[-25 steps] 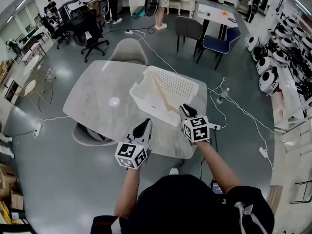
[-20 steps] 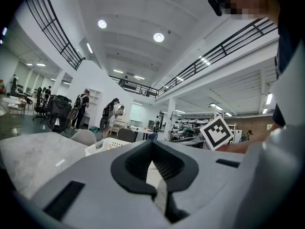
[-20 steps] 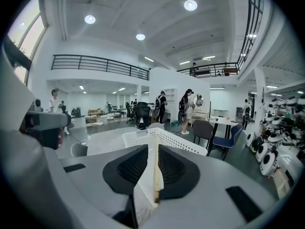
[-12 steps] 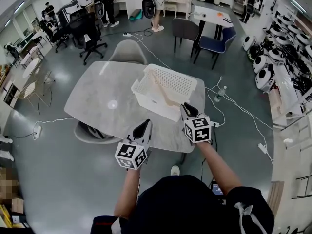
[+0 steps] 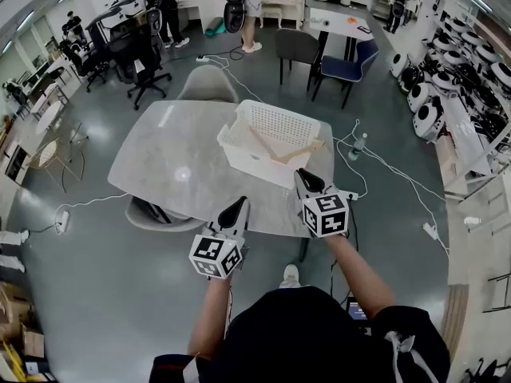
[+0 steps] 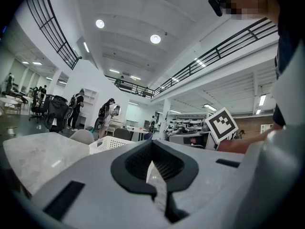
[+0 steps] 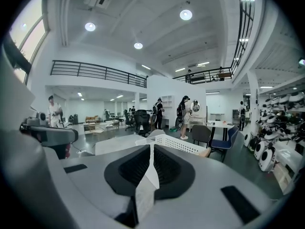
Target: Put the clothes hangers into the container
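perforated white plastic basket (image 5: 281,118) on the rounded marble desk (image 5: 172,154) holds wooden hangers (image 5: 267,148); left claw (image 5: 234,211) and right claw (image 5: 306,183) closed, empty.

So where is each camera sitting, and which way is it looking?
Head view: on the person's head, looking steeply down at the table and the white basket with a wooden hanger inside; both forearms, the left gripper and the right gripper show.
Left gripper view: rides the left gripper, looking along its shut jaws towards the basket; the right gripper's marker cube shows too.
Right gripper view: rides the right gripper, looking along its shut jaws at the basket.
Shared: all three show the basket.
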